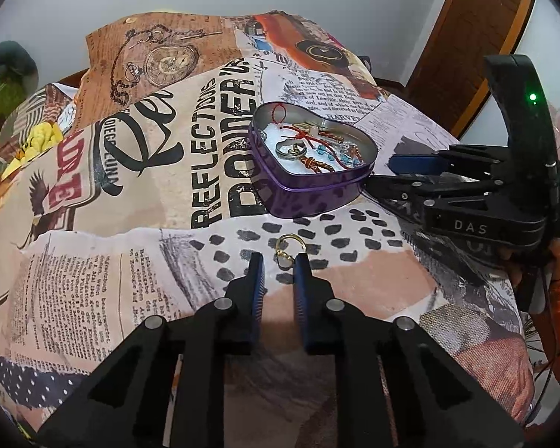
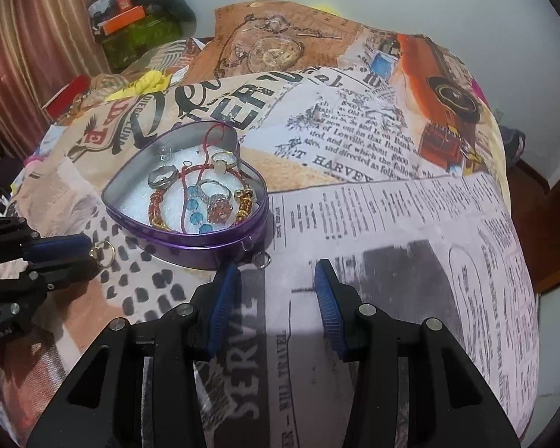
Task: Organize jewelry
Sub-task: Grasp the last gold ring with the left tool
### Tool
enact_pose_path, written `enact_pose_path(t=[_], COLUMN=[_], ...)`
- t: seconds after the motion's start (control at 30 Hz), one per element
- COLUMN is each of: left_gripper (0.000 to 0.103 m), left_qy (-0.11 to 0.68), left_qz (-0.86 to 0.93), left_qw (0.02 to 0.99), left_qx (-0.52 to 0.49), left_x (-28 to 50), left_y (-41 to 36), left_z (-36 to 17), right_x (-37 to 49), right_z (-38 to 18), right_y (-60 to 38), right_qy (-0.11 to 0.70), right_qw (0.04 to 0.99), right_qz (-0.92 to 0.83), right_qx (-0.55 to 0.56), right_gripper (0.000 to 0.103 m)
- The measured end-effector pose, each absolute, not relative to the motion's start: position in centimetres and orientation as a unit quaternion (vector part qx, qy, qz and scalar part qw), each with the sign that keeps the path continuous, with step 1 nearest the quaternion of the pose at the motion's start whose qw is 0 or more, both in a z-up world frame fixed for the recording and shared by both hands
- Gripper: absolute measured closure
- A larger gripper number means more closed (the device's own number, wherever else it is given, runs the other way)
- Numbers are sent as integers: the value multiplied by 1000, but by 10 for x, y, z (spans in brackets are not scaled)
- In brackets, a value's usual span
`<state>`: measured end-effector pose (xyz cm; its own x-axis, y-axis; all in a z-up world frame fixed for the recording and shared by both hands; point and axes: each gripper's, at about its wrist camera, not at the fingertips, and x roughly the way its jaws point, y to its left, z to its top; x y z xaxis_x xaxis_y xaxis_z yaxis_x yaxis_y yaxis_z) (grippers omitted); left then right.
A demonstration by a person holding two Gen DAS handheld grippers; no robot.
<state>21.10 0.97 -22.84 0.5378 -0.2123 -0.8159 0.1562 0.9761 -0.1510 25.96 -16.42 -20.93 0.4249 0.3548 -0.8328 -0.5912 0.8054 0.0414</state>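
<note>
A purple heart-shaped tin sits open on the printed cloth, holding rings, a red cord, bead bracelets and a ring with a pink stone. A gold ring lies on the cloth just past my left gripper, whose fingers are open on either side of it. My right gripper is open and empty, close beside the tin. A small silver ring lies on the cloth by the tin's near wall.
The collage-print cloth covers a rounded, uneven surface that drops away at its edges. A white wall is behind, a wooden frame at the right, and curtains and clutter at the far left.
</note>
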Motion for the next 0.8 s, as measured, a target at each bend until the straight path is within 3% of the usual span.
enact_pose_path(t=[0.23,0.4,0.53,0.8], left_gripper=[88,85,77,77], left_qy=[467,469,469,469], left_qz=[-113,-116,-120,-116], left_qw=[876,875,875,875], left_qx=[-32,-28,-22,-23], left_x=[215,215,217,223], left_y=[9,7,3,2], left_z=[-229,-229,-228,-229], right_x=[263,261,259,250], right_z=[-211,-212,-212,-203], right_y=[-158,-150,-150,-161], right_qy=[447,446,445,448], right_qw=[832,826,829,832], right_qz=[296,311,306,303], right_qx=[-145,-150,-146,-120], right_gripper=[72,92,93,93])
